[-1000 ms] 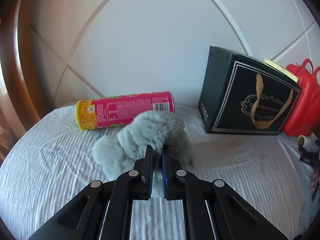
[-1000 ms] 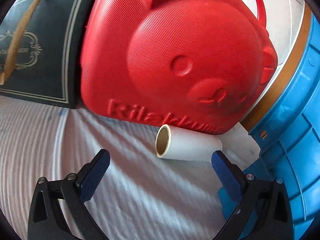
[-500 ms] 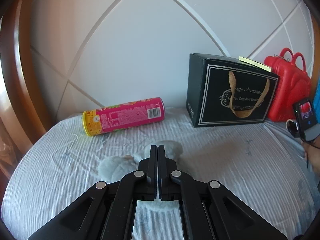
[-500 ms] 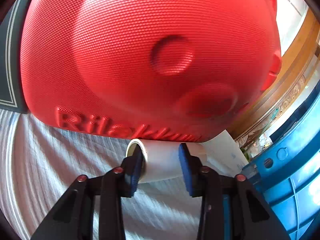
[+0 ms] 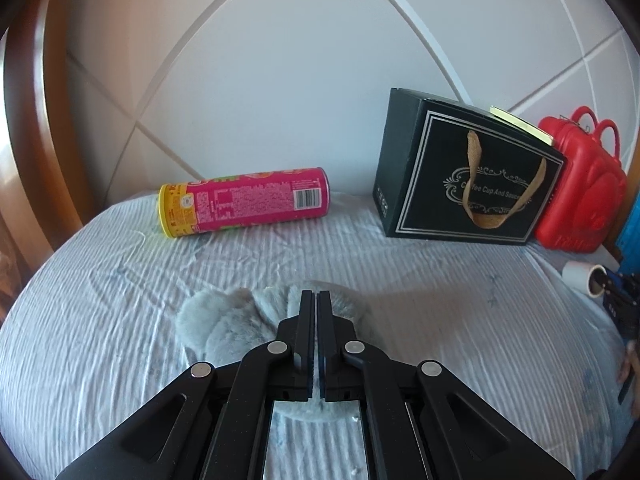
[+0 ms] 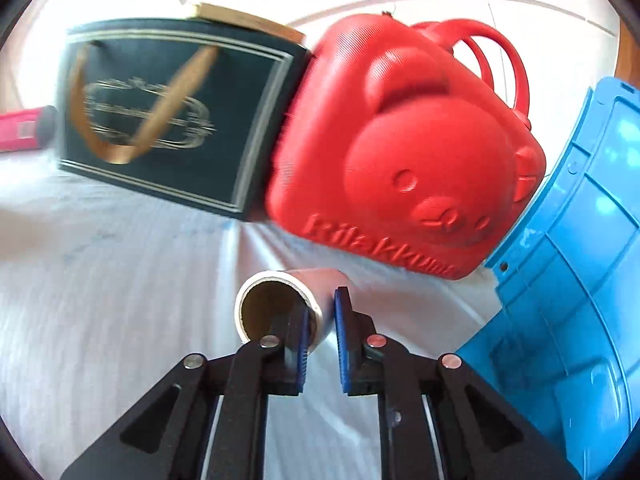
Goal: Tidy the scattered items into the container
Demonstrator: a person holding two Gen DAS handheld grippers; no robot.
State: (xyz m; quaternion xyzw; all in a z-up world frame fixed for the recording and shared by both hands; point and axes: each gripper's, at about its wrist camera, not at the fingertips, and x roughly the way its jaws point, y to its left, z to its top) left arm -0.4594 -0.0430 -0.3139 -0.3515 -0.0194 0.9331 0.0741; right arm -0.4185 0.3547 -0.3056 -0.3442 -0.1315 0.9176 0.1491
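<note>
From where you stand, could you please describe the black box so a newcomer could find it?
Start at the white padded headboard behind the bed. The black box stands upright against it, between the lying pink can and the red bear-faced case. Only it has silver borders and a tan ribbon handle.

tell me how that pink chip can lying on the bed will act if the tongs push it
The pink chip can lies on its side on the bedsheet, so a sideways nudge would probably roll it. The soft, wrinkled sheet may slow that roll. It looks like a stiff tube, so it should hold shape under a grip.
</note>
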